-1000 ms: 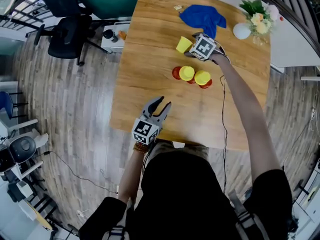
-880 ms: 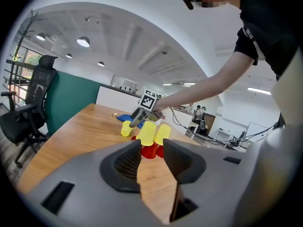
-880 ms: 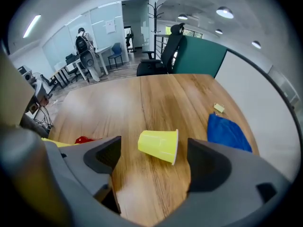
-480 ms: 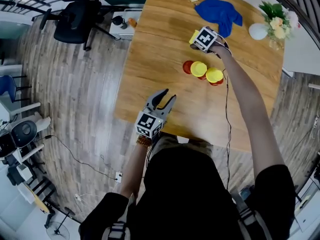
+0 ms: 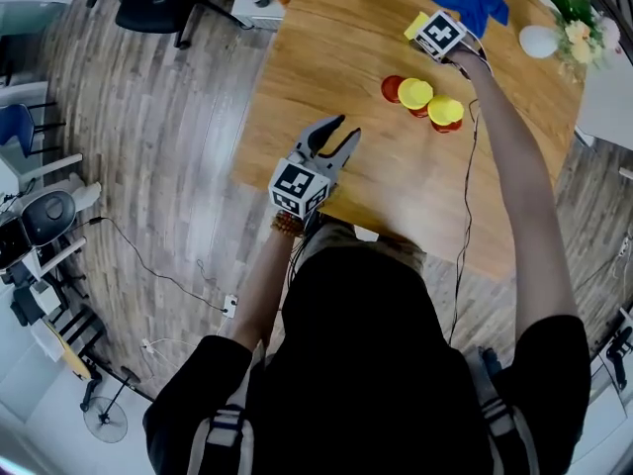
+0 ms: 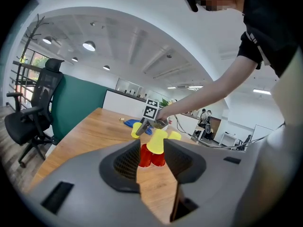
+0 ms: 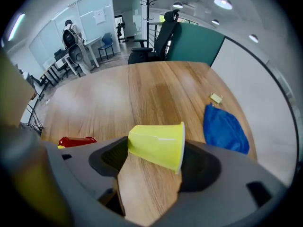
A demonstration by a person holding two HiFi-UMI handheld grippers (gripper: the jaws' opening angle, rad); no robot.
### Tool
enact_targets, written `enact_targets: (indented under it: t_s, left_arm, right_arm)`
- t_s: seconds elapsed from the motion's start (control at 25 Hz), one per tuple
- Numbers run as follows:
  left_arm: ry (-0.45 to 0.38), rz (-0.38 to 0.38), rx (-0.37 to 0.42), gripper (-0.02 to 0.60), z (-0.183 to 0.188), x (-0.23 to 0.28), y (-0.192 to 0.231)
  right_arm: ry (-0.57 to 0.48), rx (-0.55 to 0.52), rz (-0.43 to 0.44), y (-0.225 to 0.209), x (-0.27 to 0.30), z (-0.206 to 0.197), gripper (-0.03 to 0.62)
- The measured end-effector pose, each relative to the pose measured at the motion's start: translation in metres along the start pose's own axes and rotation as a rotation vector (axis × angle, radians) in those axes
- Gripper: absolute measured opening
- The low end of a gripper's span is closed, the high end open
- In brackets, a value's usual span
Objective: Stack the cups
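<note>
Yellow plastic fills the right gripper view. A yellow cup lies on its side on the wooden table, directly under the right gripper, which points steeply down at it. The cup's long axis runs straight across the gap from one jaw to the other, with its base against one pad and its rim against the other. The jaws have just been closing with the cup between them, and they now appear to clasp it end to end, though not firmly enough to dent it.

This cup sits at the far side of the table, near a blue cloth. The cluster of red and yellow cups stands close by, on the side toward the person. By my reading the coming move is a short carry back toward that cluster, and the cup must be turned upright on the way, since it is held lying crosswise.

The left gripper hovers at the table's near edge, half spread and holding nothing, well apart from every cup — the right hand is plainly the nearer one.
</note>
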State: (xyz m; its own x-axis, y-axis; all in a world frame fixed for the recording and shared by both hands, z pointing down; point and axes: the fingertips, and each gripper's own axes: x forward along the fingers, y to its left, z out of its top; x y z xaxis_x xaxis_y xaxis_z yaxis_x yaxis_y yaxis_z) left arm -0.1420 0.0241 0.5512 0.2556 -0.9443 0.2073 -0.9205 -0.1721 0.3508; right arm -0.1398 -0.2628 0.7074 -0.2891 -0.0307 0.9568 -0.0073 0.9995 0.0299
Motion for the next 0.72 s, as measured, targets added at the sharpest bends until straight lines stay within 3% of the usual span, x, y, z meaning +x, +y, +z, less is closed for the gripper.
enact_targets:
  t_s: [0.08, 0.2, 0.56, 0.64, 0.72]
  left_arm:
    - [-0.007, 0.008, 0.008, 0.147, 0.005, -0.005, 0.005]
    - [-0.019, 0.014, 0.025, 0.148, 0.012, -0.010, 0.010]
    - [-0.091, -0.037, 0.220, 0.183, 0.051, 0.004, -0.016]
    - [-0.126, -0.077, 0.184, 0.186, 0.063, 0.016, -0.028]
    - [-0.155, -0.124, 0.092, 0.187, 0.072, 0.029, -0.037]
  right_arm:
    - [-0.024, -0.010, -0.072, -0.012, -0.018, 0.005, 0.342]
    - [-0.107, 0.001, -0.103, -0.011, -0.049, 0.015, 0.341]
    - [-0.475, 0.151, -0.074, 0.055, -0.165, 0.017, 0.337]
    - [-0.549, 0.178, -0.072, 0.077, -0.193, 0.007, 0.337]
    - [-0.609, 0.178, -0.092, 0.101, -0.218, -0.004, 0.337]
